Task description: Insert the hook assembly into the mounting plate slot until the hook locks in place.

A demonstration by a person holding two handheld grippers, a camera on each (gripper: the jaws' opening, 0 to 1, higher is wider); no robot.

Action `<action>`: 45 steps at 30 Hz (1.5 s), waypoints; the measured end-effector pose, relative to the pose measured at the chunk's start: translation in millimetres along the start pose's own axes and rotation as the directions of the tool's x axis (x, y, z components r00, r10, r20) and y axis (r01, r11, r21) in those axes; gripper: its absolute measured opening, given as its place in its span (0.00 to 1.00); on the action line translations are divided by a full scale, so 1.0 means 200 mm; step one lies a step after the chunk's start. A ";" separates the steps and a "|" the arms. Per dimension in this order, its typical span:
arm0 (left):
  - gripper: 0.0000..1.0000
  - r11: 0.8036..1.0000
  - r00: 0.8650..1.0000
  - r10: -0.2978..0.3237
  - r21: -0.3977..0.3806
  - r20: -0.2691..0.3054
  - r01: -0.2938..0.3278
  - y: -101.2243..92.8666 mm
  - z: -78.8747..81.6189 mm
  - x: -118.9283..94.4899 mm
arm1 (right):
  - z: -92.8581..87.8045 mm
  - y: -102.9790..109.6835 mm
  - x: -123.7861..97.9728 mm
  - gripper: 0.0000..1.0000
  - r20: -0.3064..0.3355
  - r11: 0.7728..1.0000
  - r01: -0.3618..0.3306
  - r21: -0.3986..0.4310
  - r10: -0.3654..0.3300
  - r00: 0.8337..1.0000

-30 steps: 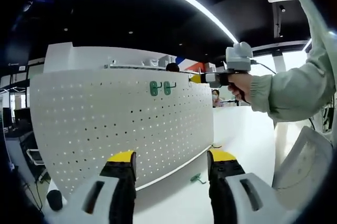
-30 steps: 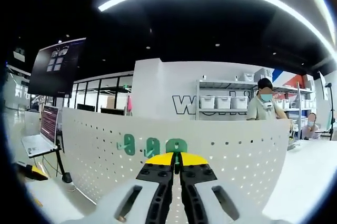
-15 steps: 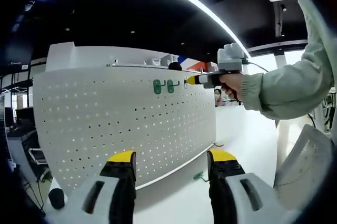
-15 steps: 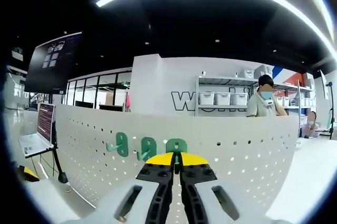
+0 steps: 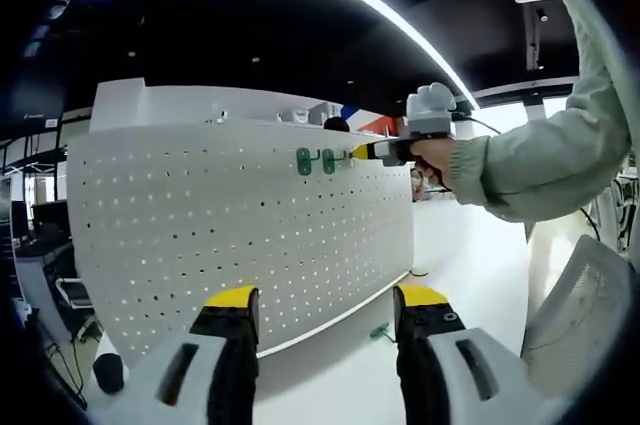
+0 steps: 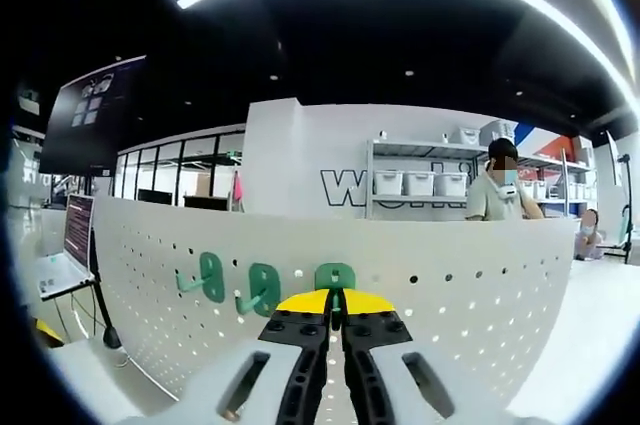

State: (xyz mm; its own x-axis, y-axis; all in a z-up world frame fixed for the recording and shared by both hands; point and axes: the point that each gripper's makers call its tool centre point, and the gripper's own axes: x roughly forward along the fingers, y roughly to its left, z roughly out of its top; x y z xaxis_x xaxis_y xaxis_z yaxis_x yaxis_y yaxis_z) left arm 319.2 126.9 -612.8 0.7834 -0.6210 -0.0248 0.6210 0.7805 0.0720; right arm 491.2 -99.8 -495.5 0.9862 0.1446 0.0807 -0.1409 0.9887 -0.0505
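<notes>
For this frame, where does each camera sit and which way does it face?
Left gripper view: rides the open left claw, low, facing the white pegboard; the person's sleeve and right claw reach in.
Right gripper view: rides the shut right claw, close against the pegboard, holding a green hook.
Shared: pegboard, two mounted green hooks.

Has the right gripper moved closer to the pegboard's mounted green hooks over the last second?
Yes. In the left gripper view, the right gripper has closed leftward on the two mounted green hooks on the white pegboard, its yellow tip now almost beside them.
</notes>
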 end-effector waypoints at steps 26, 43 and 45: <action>0.56 1.000 1.000 0.011 0.000 0.002 -0.011 0.02 0.00 -0.02 | -0.03 -0.01 0.03 0.01 -0.021 1.000 0.013 -0.017 -0.014 1.000; 0.56 1.000 1.000 0.019 0.005 0.006 -0.019 0.03 0.02 -0.03 | -0.04 0.02 0.02 0.12 -0.016 0.999 0.010 -0.036 -0.010 1.000; 0.56 1.000 1.000 0.021 0.004 0.006 -0.021 0.03 0.02 -0.03 | -0.04 0.02 0.02 0.13 -0.016 0.999 0.013 -0.038 -0.013 1.000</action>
State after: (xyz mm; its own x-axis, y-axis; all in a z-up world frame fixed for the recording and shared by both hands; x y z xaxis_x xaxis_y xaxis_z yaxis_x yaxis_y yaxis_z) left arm 317.9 135.9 -608.6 0.7958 -0.6053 -0.0169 0.6047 0.7928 0.0761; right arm 494.5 -96.5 -503.4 0.9892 0.1309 0.0655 -0.1250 0.9883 -0.0876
